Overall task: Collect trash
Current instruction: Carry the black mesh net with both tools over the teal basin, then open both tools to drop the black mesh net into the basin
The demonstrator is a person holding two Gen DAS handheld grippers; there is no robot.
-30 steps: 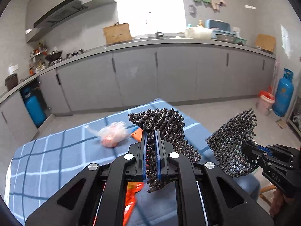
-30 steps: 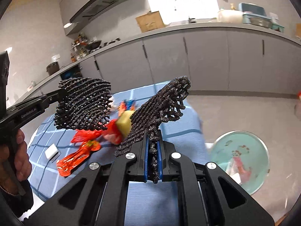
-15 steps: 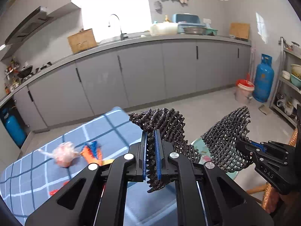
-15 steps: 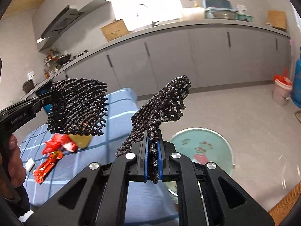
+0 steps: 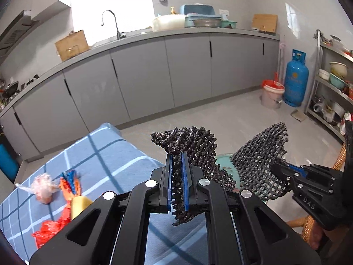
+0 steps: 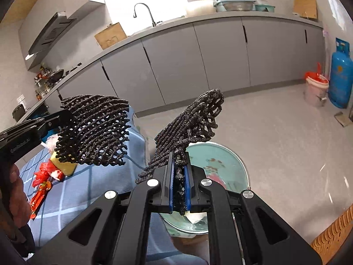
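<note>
My left gripper (image 5: 177, 172) is shut on a fold of black mesh (image 5: 189, 141) that stands up above its blue pads. Further right, my right gripper (image 5: 278, 170) clamps another part of black mesh (image 5: 260, 161); whether both are one piece I cannot tell. From the right wrist, the right gripper (image 6: 179, 172) holds its mesh (image 6: 198, 117) just above a teal bin (image 6: 231, 161) on the floor. Trash lies on the blue checked table (image 5: 110, 154): a pink bag ball (image 5: 44, 188), an orange-blue wrapper (image 5: 70, 182), a yellow sponge (image 5: 79, 203) and a red wrapper (image 5: 48, 229).
Grey cabinets (image 5: 143, 77) run along the back wall. A blue gas cylinder (image 5: 294, 79) and a red-lined bucket (image 5: 271, 92) stand at the right, next to a metal shelf (image 5: 331, 84). A wicker chair (image 6: 331, 227) is at lower right. A person's hand (image 6: 17, 187) grips the left handle.
Both grippers have swung right and down with the mesh, away from the table's middle toward the teal bin. The trash on the table now sits further left in view.
</note>
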